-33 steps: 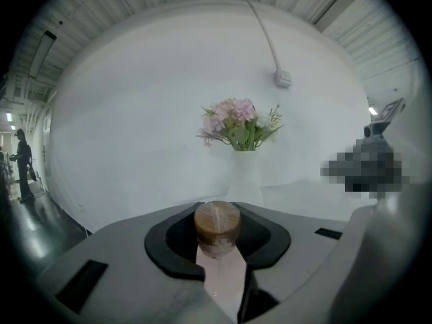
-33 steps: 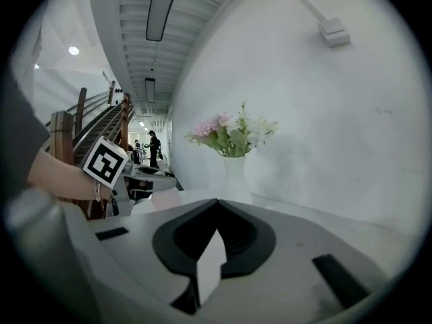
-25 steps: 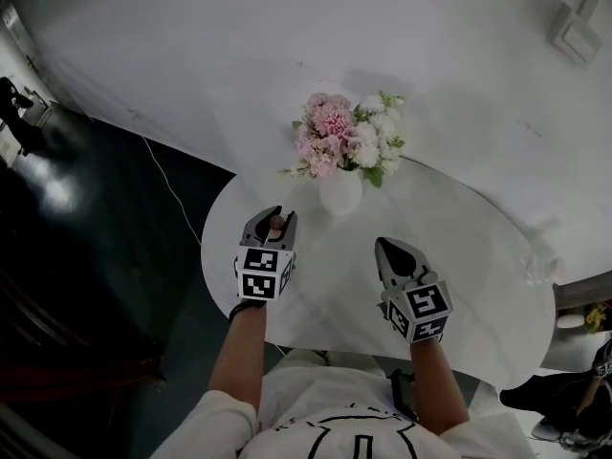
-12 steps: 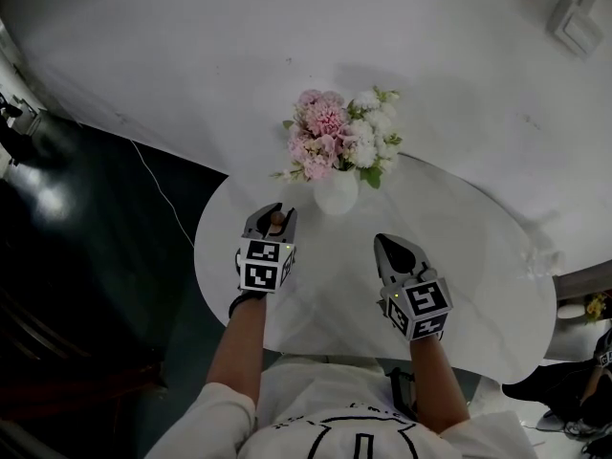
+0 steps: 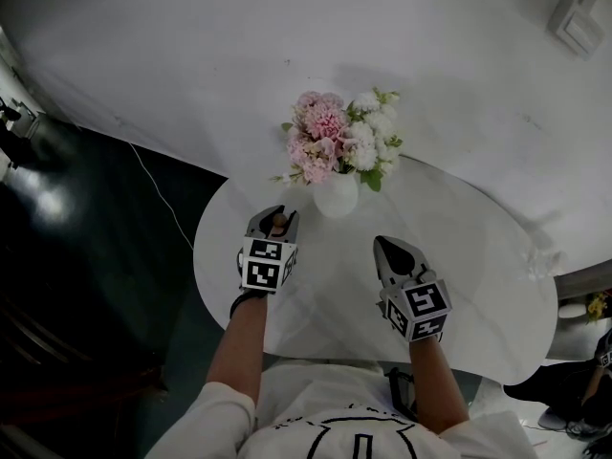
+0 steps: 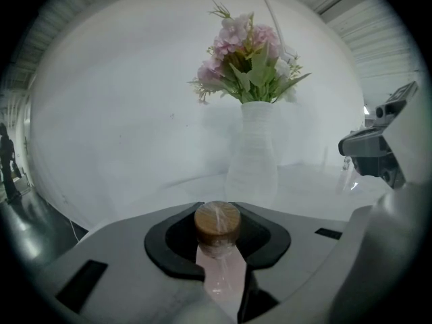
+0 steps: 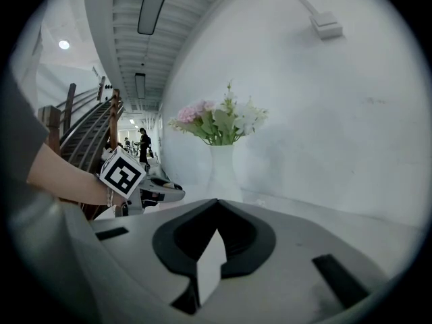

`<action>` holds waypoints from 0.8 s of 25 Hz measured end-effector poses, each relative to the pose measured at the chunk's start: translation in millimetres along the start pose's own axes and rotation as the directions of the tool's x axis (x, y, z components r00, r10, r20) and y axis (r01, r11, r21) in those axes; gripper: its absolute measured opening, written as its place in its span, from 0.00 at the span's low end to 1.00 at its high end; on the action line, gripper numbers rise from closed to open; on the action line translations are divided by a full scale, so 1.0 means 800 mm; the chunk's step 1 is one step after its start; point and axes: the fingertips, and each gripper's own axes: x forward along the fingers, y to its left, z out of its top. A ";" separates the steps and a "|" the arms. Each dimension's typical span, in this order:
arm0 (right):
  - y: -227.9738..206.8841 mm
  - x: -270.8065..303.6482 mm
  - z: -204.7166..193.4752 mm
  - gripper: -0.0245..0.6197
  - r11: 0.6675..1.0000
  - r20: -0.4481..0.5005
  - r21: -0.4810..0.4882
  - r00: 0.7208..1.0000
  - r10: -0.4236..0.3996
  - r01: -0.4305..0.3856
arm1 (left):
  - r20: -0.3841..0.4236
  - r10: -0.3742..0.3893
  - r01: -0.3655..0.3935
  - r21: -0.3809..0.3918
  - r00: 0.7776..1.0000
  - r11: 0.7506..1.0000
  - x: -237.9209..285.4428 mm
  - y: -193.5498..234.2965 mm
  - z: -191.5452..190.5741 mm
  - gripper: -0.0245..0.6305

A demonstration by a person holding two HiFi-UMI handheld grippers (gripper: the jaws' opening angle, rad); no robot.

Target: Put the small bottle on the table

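1. Table (image 5: 478, 275). Round, white, smooth top; carries the vase at its far side. Its left rim runs not far outside the spot where the bottle is held, left of the vase. Risk: a bottle set down there and tipped could roll off the rim onto the dark floor.

2. Vase (image 5: 339, 197). White, ribbed, upright, with pink and white flowers (image 5: 339, 137) spreading above it. The landmark for this entry. Risk: judged slight. It stands near the working gripper, so a forward push during release could knock it.

3. Right gripper (image 5: 387, 250). Right of the vase and nearer the person, over the tabletop. Tongs brought together, nothing between them. Idle, with no evident hazard.

4. Left gripper (image 5: 275, 216). Left of the vase and slightly nearer the person, pointing somewhat downward. Tongs clamped on the bottle just below its stopper.

5. Small bottle (image 6: 217, 223). Clear body, cork-coloured stopper, held upright in the left tongs over the table, just left of the vase. Whether its base touches the top cannot be told. Risks, as a judgement: opening before the base rests would drop it, and a narrow bottle may topple. Because the gripper is tilted, the bottle could land on one edge of its base, and a pad dragging on the neck as the tongs draw back could pull it over.
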 end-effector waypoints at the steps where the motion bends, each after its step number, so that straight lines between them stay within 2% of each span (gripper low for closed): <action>1: 0.000 0.000 0.000 0.03 1.000 0.000 0.000 1.000 0.001 -0.001 | -0.001 0.000 0.000 -0.003 1.000 1.000 0.000 0.000 0.000 0.21; 11: 0.002 0.002 -0.001 0.03 1.000 0.008 0.008 1.000 0.010 -0.010 | -0.032 -0.050 0.050 -0.002 0.998 0.999 0.003 -0.002 -0.003 0.21; 20: -0.001 -0.005 0.005 0.03 1.000 0.020 0.023 1.000 -0.005 0.004 | -0.045 -0.044 0.044 -0.009 0.998 0.999 0.003 -0.002 -0.003 0.22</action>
